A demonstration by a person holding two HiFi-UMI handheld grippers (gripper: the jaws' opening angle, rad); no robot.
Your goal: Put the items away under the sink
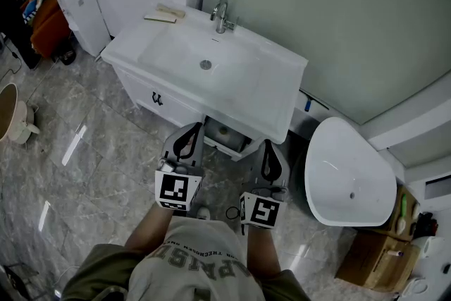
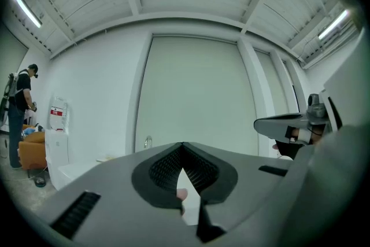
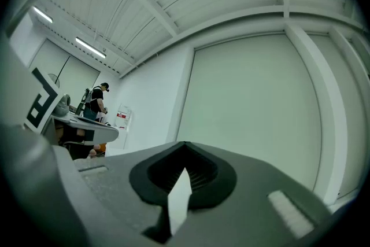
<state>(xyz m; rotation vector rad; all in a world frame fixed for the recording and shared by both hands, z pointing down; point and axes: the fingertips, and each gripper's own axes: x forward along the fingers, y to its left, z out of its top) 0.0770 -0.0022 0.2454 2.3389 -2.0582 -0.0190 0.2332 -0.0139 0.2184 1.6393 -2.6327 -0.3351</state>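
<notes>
Vanity fills the middle of the head view, white, with its basin bare. Below its front edge the cabinet shows a dark opening, so it looks open, and something pale sits inside.

The left gripper and right gripper hang side by side just in front of that opening, both pointing level toward the wall. In each gripper's own view the left gripper and right gripper have their jaws brought together at the tips, with nothing between the pads. Both are empty.

Two small items, one flat and pale and one stick-like, lie at the back left corner of the counter, left of the tap and well apart from both grippers. By my reading the job is only partly done at best. Those two items are not yet stowed, and fetching them from the counter is what remains.

The vanity's top edge cuts off most of the cabinet's inside, so I cannot tell what is already in there, or how many things. Its door is hard to make out. The counter items are too small to name. A small pinkish patch shows low in the gap behind the left jaws, and I cannot say what it is.
</notes>
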